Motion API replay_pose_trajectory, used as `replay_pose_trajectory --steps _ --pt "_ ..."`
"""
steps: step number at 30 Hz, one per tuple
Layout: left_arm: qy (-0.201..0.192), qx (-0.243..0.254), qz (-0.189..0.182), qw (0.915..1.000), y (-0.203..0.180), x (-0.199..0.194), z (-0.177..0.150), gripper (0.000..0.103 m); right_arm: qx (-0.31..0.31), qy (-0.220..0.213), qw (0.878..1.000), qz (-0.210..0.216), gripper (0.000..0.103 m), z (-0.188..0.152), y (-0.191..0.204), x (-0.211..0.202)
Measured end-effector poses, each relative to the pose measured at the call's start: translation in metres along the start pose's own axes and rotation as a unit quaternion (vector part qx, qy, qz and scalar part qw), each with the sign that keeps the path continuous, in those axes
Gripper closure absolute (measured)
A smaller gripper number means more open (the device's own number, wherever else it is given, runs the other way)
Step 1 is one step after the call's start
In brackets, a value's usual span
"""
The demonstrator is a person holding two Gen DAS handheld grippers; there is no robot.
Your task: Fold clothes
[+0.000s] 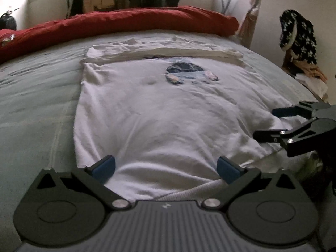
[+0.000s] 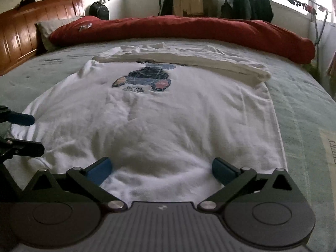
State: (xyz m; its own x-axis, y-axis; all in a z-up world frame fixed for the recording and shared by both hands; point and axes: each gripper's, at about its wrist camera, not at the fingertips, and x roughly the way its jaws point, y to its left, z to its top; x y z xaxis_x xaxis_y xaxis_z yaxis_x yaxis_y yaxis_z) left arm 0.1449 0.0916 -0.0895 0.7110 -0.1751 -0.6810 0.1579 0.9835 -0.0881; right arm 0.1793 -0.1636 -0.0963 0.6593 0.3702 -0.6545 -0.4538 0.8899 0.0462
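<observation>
A white T-shirt (image 1: pixel 159 109) (image 2: pixel 168 115) with a dark blue print (image 1: pixel 184 69) (image 2: pixel 147 77) lies spread on the bed. Its far part is folded over in a band (image 1: pixel 168 52) (image 2: pixel 189 61). My left gripper (image 1: pixel 166 168) stands open low over the shirt's near hem, with cloth lying between the blue pads (image 1: pixel 105 167) but not pinched. My right gripper (image 2: pixel 161 169) is open the same way over the near hem, further right. Each shows in the other's view: the right gripper (image 1: pixel 265 124) open at the shirt's right edge, the left gripper (image 2: pixel 29 133) at its left edge.
The pale green bedsheet (image 1: pixel 37 96) (image 2: pixel 304 105) surrounds the shirt. A red duvet (image 1: pixel 126 21) (image 2: pixel 189 29) is bunched along the far side. A wooden headboard (image 2: pixel 19 33) and pillow (image 2: pixel 48 29) are far left. A pile of clothes (image 1: pixel 300 48) is at the right.
</observation>
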Motion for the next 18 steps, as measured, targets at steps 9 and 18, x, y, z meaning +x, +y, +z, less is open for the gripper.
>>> replay_pose_trajectory --steps 9,18 --pt "-0.016 0.003 -0.013 0.9998 0.007 -0.003 -0.011 0.001 -0.003 -0.012 1.000 -0.007 0.000 -0.006 0.002 -0.003" --pt "-0.050 -0.010 -0.037 0.9980 0.015 -0.028 -0.005 0.001 0.000 -0.024 0.999 0.024 0.000 -0.027 -0.012 -0.059"
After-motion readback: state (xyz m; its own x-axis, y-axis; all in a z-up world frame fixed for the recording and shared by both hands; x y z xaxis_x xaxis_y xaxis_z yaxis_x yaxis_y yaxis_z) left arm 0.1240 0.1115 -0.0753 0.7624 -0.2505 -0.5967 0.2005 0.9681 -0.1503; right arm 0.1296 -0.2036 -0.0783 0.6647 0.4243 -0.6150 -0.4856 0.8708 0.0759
